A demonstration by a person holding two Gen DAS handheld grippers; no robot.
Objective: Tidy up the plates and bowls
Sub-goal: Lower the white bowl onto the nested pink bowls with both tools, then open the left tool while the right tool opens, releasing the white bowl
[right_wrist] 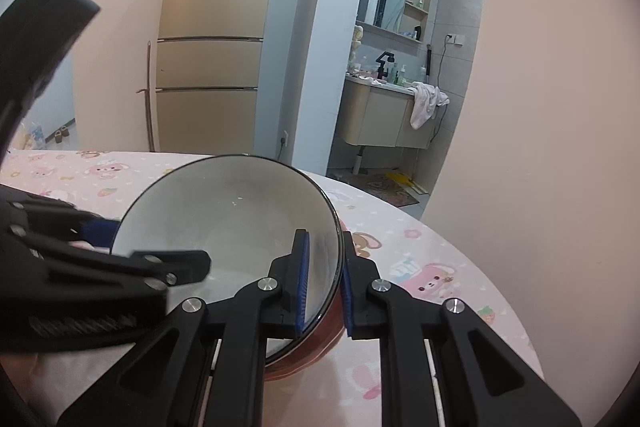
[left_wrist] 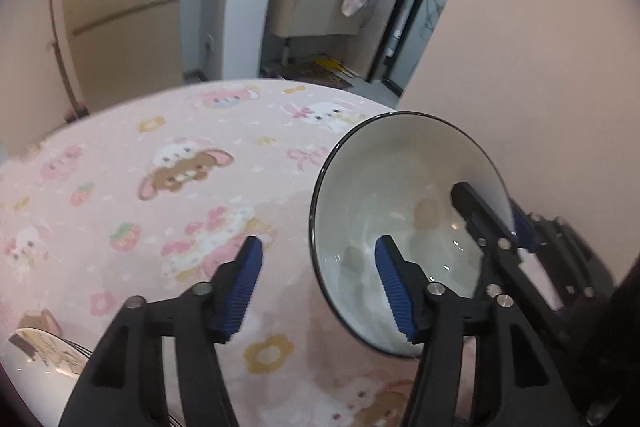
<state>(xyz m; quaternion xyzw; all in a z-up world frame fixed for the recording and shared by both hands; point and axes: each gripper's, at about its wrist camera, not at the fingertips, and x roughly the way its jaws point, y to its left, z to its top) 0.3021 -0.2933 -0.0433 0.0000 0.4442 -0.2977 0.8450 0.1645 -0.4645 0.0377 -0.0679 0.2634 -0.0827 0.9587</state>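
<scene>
- Left wrist view: the left gripper [left_wrist: 318, 287] has its jaws released, with nothing pressed between them. One pad hangs over the pink cloth of the surface [left_wrist: 168, 163]; the other sits just in front of the bowl's open mouth.
- The bowl [left_wrist: 384, 187] is tipped steeply, its white inside facing the camera and its black rim toward the surface's far right edge. I cannot tell whether its lower side rests on the cloth.
- The right gripper [left_wrist: 510, 223] is clenched on the bowl's right rim, one finger inside, the other behind the wall.
- A plate [left_wrist: 36, 355] with a printed pattern lies at the near left edge, well apart from the bowl.
- Risk here: with the left jaws loose, the whole bowl hangs on one thin rim pinch; glazed ceramic can pivot or slide out and drop.

- Right wrist view: the right gripper [right_wrist: 325, 283] grasps the bowl [right_wrist: 224, 211] by its rim, blue pads on either side of the wall.
- The left gripper [right_wrist: 156, 263] reaches over the bowl's left half, one finger above the inside, not gripping.
- Risk here: the grip is at the rim's edge, off the bowl's centre, so a quick swing could twist it loose.
- The left finger sits close enough to knock the bowl if either hand shifts.
- The surface's far right edge is near; a slipped bowl could roll off.
</scene>
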